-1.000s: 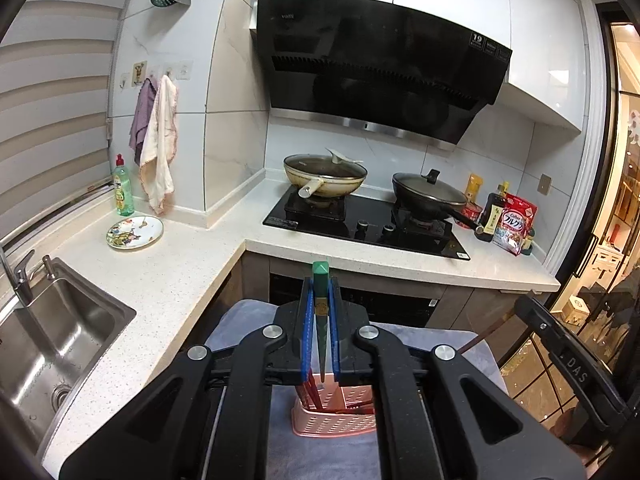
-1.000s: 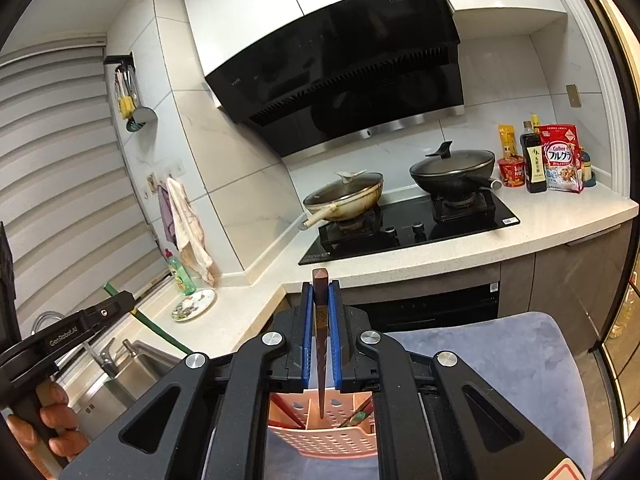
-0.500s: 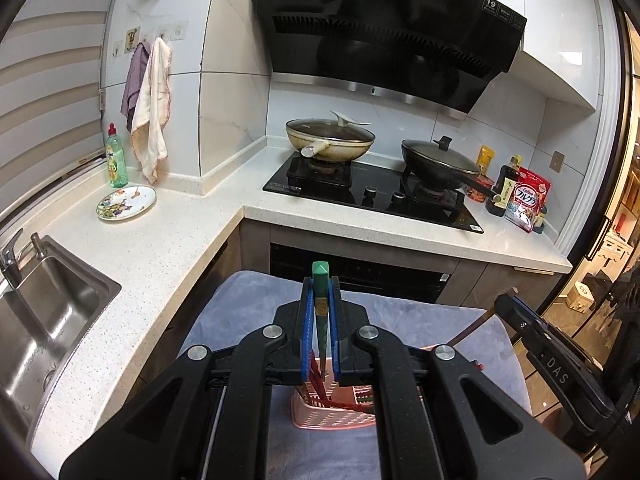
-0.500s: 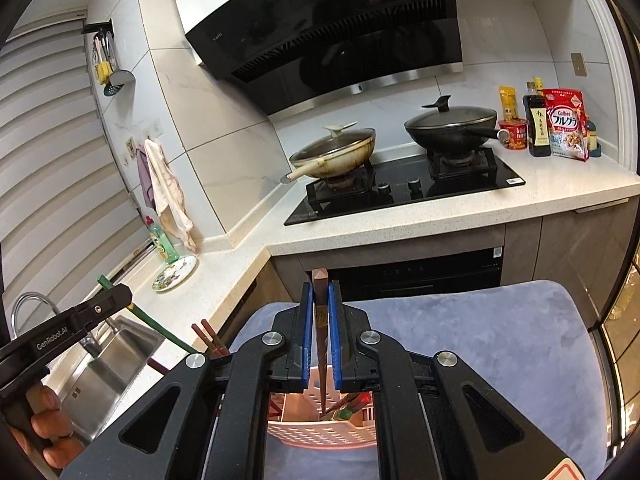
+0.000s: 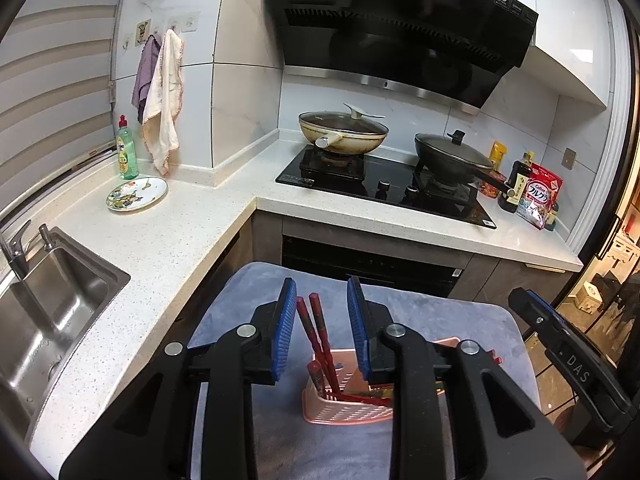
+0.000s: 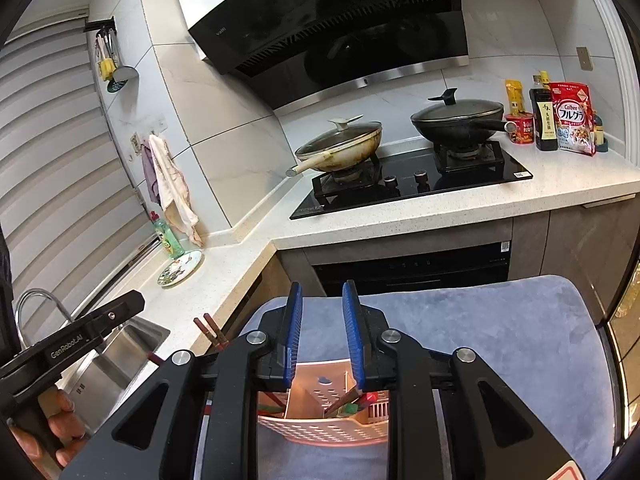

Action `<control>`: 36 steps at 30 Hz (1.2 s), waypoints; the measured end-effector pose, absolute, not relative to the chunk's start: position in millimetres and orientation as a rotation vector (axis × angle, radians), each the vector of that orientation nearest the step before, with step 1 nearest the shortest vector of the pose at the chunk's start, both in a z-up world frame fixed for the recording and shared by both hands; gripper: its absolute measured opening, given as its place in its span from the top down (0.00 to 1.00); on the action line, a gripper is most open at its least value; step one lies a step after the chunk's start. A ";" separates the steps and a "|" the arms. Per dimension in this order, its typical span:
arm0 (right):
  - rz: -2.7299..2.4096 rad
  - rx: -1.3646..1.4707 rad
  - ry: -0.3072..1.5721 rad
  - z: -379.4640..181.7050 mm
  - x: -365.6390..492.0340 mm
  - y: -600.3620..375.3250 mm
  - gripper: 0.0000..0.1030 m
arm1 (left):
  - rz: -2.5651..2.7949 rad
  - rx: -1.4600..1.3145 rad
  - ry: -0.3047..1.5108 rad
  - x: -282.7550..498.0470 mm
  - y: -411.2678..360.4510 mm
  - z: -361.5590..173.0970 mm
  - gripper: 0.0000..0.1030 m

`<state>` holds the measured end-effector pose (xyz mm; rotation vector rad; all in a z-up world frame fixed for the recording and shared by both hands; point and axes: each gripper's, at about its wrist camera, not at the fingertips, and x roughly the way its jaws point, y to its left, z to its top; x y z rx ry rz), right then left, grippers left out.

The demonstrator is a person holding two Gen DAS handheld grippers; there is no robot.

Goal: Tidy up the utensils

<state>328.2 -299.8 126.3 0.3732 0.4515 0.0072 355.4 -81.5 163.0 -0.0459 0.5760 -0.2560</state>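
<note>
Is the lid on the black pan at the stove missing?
No, the black pan carries its lid, with a dark knob on top.

The pink utensil basket (image 5: 344,410) is largely covered by the black arms of the left hand-held gripper (image 5: 322,332); its right half and rear wall cannot be seen. In the right wrist view the same basket (image 6: 320,430) shows only through the gap below the right hand-held gripper (image 6: 322,336), so its contents are not countable. The red chopsticks (image 5: 318,340) lose their lower ends inside the basket. The sink (image 5: 44,320) is cut by the left edge. Label text on the soy sauce bottle (image 6: 544,120) is too small to read. The person's hand (image 6: 60,428) is partly cropped at the corner.
</note>
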 end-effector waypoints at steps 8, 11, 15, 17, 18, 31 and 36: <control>0.018 0.337 0.456 131.0 305.6 -288.4 0.71 | -0.232 -0.014 0.567 335.5 -75.4 164.4 0.66; 0.029 0.322 0.464 130.6 291.0 -282.5 0.66 | -0.219 -0.005 0.575 324.9 -70.9 161.7 0.60; 0.037 0.309 0.477 127.0 269.7 -276.7 0.64 | -0.190 0.027 0.567 306.9 -66.4 156.8 0.58; 0.031 0.279 0.487 124.8 259.8 -270.6 0.64 | -0.180 0.036 0.569 298.6 -64.3 154.2 0.53; 0.028 0.267 0.490 123.5 255.7 -268.3 0.64 | -0.177 0.035 0.570 293.9 -62.7 152.8 0.52; 0.027 0.221 0.529 108.4 197.8 -244.3 0.45 | -0.166 0.059 0.605 243.5 -58.0 131.6 0.35; 0.016 0.211 0.540 102.4 183.7 -240.3 0.33 | -0.160 0.060 0.617 230.3 -55.9 122.9 0.34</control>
